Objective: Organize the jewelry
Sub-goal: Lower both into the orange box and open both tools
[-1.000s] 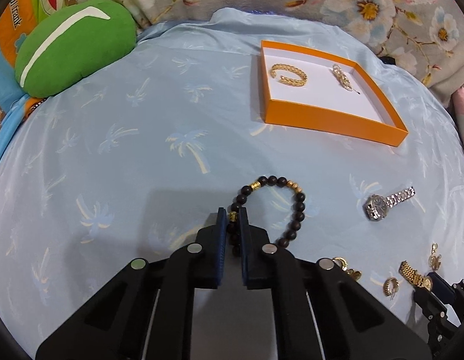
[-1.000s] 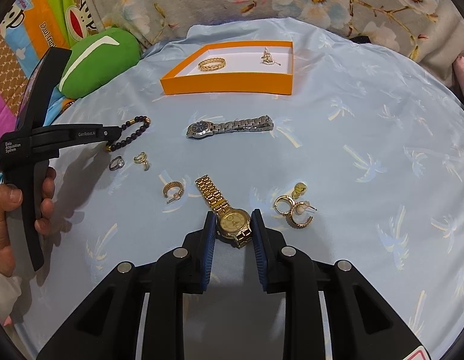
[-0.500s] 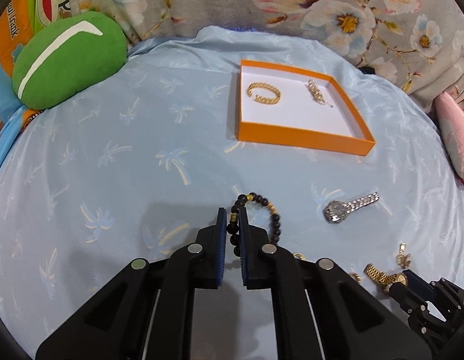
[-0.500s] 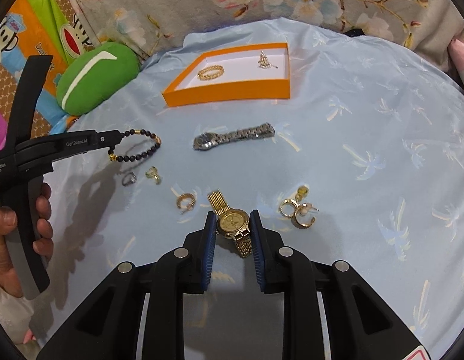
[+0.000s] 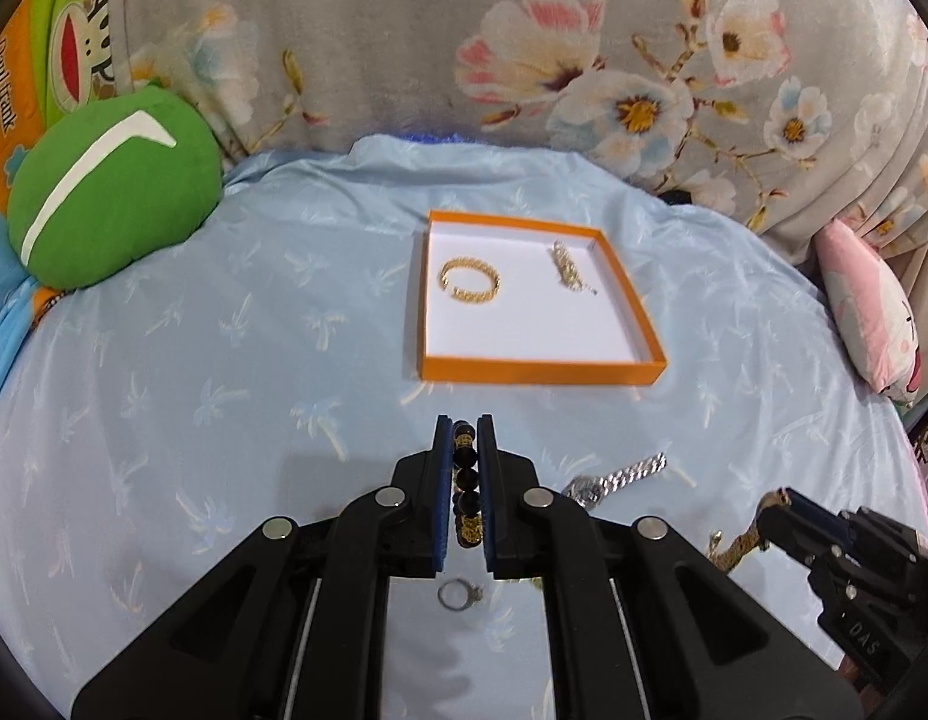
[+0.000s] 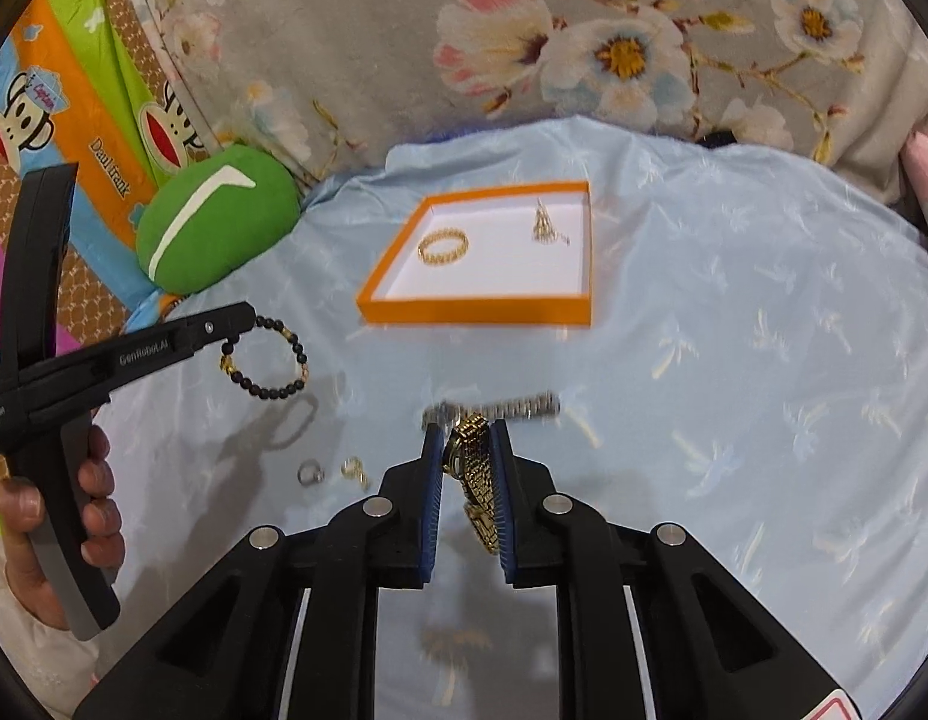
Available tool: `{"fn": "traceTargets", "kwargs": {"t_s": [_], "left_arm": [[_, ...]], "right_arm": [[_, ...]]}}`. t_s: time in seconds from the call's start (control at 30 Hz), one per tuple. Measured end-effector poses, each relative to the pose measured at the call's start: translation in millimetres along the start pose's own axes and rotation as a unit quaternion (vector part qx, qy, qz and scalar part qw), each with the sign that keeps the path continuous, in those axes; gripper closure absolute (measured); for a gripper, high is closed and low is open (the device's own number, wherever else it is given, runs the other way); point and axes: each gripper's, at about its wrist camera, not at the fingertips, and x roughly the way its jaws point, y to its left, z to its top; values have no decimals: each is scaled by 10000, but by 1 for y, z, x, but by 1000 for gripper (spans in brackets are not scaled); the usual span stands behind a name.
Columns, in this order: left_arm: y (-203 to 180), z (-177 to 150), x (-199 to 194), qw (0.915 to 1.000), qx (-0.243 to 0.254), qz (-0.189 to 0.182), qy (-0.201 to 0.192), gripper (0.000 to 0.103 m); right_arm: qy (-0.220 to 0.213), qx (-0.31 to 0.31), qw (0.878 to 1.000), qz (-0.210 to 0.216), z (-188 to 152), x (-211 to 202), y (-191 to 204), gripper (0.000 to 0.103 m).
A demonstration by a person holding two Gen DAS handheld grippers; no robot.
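Blue palm-print sheet [image 5: 194, 360], orange tray [image 5: 542, 372] near, black bead bracelet [image 6: 272, 360] held tight by left gripper [image 5: 464, 438], gold watch [image 6: 473, 468] between closing right gripper [image 6: 464, 438]

Ahead of my grippers the tray [image 5: 542, 372] sat on the cloth [image 5: 224, 360], a bangle [image 5: 469, 281] left inside, a chain [image 5: 565, 261] right. The silver watch [image 5: 614, 480] lay nearer me, the cushion [image 5: 110, 192] far left.

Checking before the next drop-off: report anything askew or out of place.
The silver watch and two small rings lie loose on the blue cloth, outside the orange tray. Otherwise nothing odd: neither held piece looks damaged.
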Motion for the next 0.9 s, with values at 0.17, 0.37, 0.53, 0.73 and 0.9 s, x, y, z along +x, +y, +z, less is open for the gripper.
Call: {"fn": "traceTargets", "kwargs": {"t_s": [0.17,0.37,0.53,0.73,0.9], "left_arm": [[-6,31,6,9998,49,-44,-190,96],[-16,74,34,9993,156,17,-345,96],[-21,113,66,9991,64,-64,-421,96],[-21,134,117,9992,-109,-125,-359,96],[-17,117,174,9993,-316,-204,80,96]], "right_arm": [[-249,-95,9996,-4,39,11,-3,88],[-478,-142,9988,-7,94,43,-7,88],[-664,-74,9977,57,142,81,-14,88],[-687,94,9974,184,159,136,-28,88],[-225,242,9994,48,130,181,-41,88]]}}
